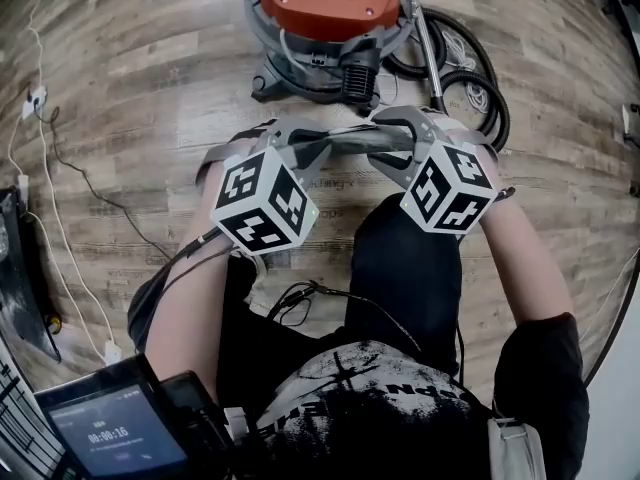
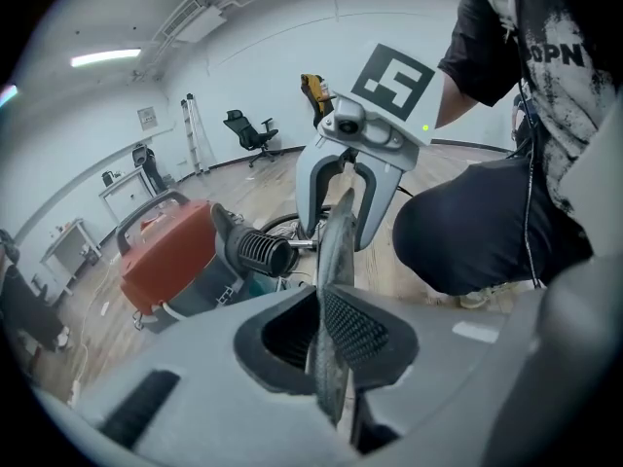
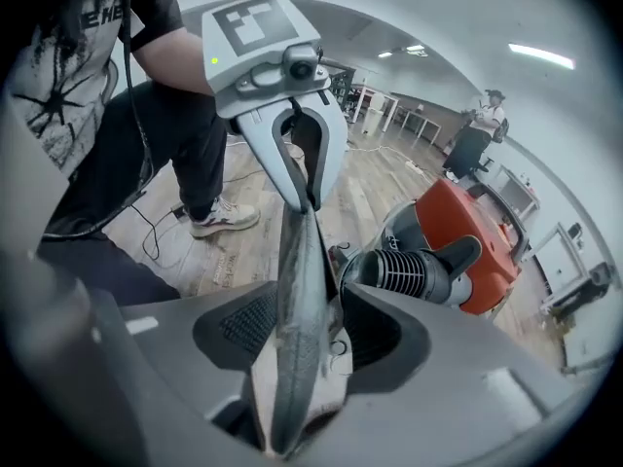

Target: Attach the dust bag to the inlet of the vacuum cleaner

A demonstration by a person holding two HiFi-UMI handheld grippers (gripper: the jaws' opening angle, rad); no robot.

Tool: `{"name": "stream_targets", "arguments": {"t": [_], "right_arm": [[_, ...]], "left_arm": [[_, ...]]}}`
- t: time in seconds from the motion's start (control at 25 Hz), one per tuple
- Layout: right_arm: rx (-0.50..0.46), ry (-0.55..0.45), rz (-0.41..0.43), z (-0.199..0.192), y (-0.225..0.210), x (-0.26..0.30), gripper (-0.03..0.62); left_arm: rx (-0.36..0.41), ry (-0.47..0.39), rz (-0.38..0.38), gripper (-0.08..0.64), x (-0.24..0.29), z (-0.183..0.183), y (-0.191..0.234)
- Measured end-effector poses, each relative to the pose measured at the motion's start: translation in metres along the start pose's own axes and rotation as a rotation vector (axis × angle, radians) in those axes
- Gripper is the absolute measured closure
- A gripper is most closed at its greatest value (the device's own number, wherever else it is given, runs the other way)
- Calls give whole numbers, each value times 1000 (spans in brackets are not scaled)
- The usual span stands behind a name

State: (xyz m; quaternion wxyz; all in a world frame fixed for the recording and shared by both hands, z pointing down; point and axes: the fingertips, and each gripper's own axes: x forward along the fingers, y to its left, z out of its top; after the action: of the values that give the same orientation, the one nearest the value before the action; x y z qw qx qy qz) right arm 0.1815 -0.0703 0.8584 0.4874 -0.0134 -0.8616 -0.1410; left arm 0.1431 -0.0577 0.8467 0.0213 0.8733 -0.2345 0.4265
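Observation:
An orange and grey vacuum cleaner (image 1: 330, 8) stands on the wood floor ahead of me, its black ribbed inlet (image 1: 360, 73) facing my way. I hold a flat grey dust bag (image 1: 345, 140) edge-on between both grippers, just in front of the inlet. My left gripper (image 1: 290, 148) is shut on the bag's left end (image 2: 336, 251), pads pinching it. My right gripper (image 1: 395, 133) stands open; the bag's right end (image 3: 297, 280) lies between its jaws with a gap beside the pads (image 3: 248, 324). The inlet (image 3: 399, 272) shows just past the bag.
A black hose (image 1: 470, 78) and a metal wand (image 1: 428, 43) lie coiled right of the vacuum. White cables (image 1: 60, 218) run along the floor at left. A dark screen (image 1: 110, 423) sits at the bottom left. A person (image 3: 477, 134) stands far off by desks.

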Motion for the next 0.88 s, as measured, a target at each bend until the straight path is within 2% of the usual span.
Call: {"name": "stream_targets", "arguments": {"t": [0.16,0.28,0.48,0.6,0.76,0.88], "right_arm": [[-36,25,-41,-1,-8,-2,485],[-48,46,-65,-2,-11,-3,543],[-24,36,-123,4,-21,-9,555],[-3,38,-158,4,-27,-12,537],[14,49,-186,-2,-28,-17,532],[12,52,-197,-3,-27,-21,554]], "left_arm": [[20,0,2,531,1,3,1],[19,-5,5,528,2,4,5],[25,-9,45,523,-1,9,22],[39,-7,54,523,-3,14,28],[64,-3,38,525,1,19,26],[75,4,14,523,4,20,22]]}}
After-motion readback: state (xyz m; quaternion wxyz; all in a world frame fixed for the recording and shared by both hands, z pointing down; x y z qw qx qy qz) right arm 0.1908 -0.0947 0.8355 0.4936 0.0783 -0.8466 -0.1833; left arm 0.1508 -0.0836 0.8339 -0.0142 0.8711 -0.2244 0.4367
